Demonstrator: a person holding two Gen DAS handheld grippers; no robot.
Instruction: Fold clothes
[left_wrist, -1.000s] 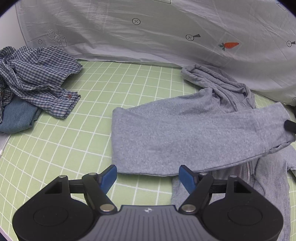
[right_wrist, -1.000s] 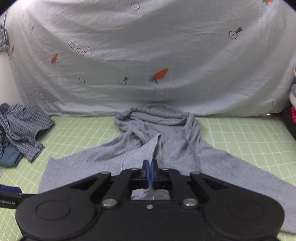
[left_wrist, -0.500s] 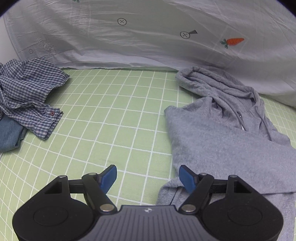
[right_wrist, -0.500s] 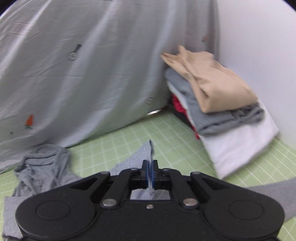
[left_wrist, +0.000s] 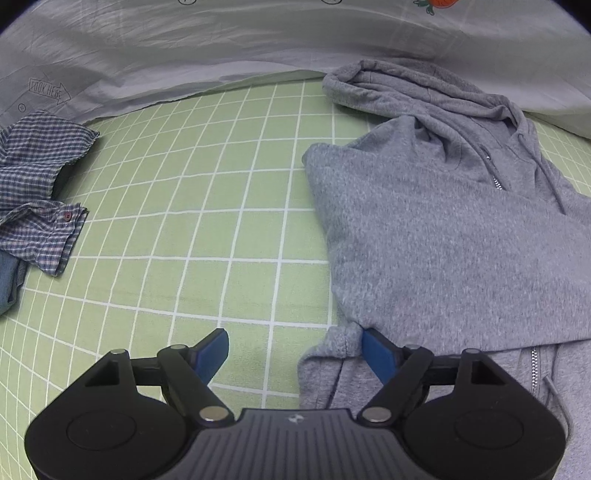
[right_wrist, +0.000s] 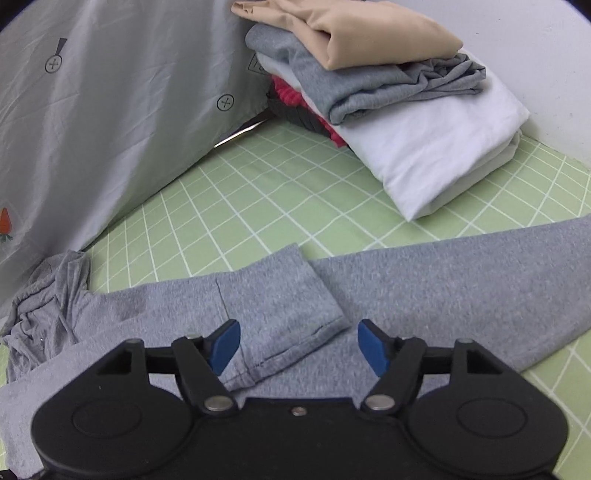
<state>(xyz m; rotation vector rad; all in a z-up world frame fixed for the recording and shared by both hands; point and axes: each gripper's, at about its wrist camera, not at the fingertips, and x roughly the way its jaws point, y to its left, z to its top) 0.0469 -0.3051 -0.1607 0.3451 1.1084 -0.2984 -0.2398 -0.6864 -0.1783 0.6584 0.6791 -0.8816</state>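
Note:
A grey zip hoodie lies on the green grid mat, one sleeve folded across its chest and its hood toward the back sheet. My left gripper is open at the hoodie's lower left corner, its right blue finger against the cloth edge. In the right wrist view the hoodie shows the folded sleeve's cuff lying flat, with the other sleeve stretched to the right. My right gripper hovers open just above that cuff, holding nothing.
A checked shirt over blue denim lies crumpled at the left. A stack of folded clothes stands at the back right by the white wall. A pale printed sheet hangs along the back. Bare green mat lies between shirt and hoodie.
My right gripper carried the sleeve across the hoodie, opened and let the cuff go. My left gripper, open throughout, moved closer to the hoodie's lower left corner.

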